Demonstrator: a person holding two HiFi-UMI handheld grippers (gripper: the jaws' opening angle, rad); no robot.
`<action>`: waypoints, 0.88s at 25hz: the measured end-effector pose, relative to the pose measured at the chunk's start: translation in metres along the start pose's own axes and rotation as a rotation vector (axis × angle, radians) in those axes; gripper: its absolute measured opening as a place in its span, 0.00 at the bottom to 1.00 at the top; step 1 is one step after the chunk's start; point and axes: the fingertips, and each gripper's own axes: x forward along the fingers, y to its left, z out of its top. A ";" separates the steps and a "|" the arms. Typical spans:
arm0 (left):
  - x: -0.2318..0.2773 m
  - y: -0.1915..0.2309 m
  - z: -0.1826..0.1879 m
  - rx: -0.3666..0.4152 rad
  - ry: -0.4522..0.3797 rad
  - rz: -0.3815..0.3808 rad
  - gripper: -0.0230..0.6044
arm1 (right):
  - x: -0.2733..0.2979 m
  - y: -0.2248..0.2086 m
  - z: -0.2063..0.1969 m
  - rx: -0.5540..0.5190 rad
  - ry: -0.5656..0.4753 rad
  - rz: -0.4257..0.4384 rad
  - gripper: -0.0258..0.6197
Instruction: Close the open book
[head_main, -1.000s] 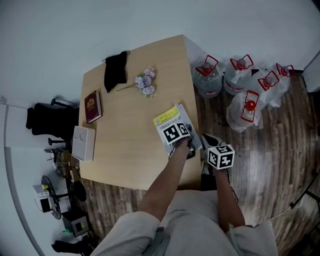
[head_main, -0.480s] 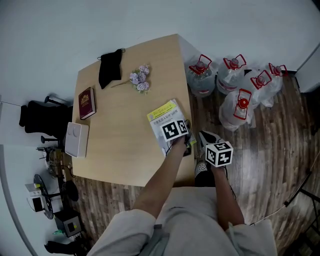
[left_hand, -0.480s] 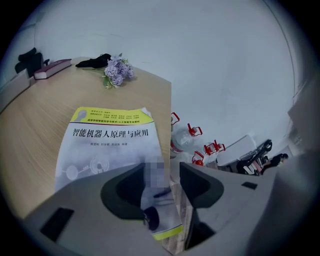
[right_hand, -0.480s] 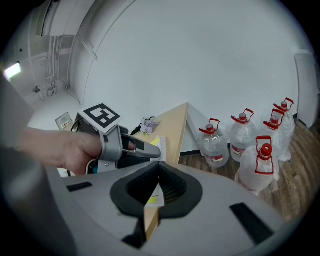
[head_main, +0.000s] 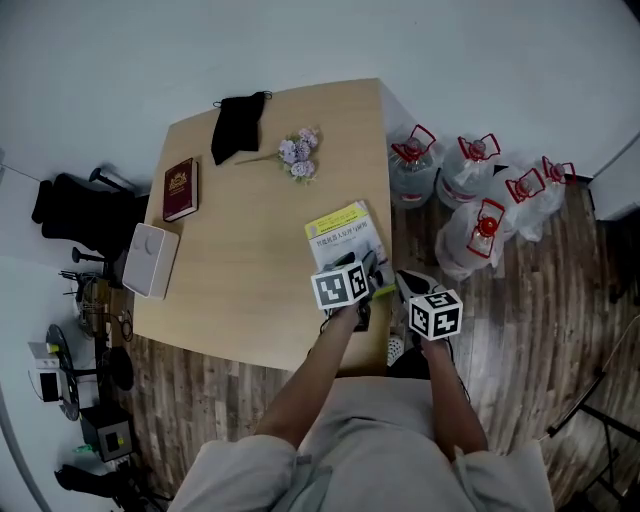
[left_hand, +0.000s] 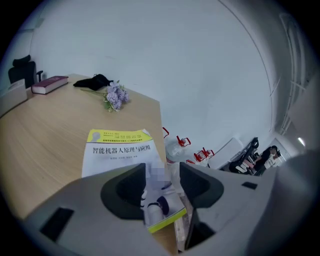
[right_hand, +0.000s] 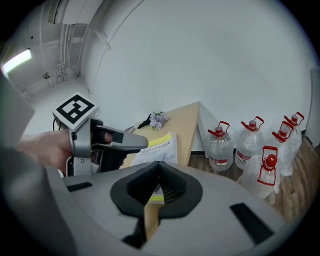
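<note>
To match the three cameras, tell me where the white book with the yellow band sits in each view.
Head view: the white book with a yellow band is at picture centre, near the right edge of the light wooden table.
Left gripper view: lower centre-left.
Right gripper view: picture centre.
Shared landmark: the purple flower sprig, which lies farther up the table than the book in all three.

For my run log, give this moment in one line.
book: closed, on table; left gripper: jaws just been opening, empty, over book; right gripper: shut, empty
</note>
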 end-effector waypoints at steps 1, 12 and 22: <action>-0.008 0.002 0.002 0.015 -0.022 -0.008 0.38 | 0.000 0.000 -0.002 -0.005 0.004 0.000 0.05; -0.090 0.032 -0.016 0.192 -0.155 -0.023 0.38 | -0.005 0.018 -0.007 -0.066 0.015 0.008 0.05; -0.133 0.032 -0.042 0.312 -0.233 -0.031 0.38 | -0.008 0.037 -0.028 -0.160 0.058 0.013 0.05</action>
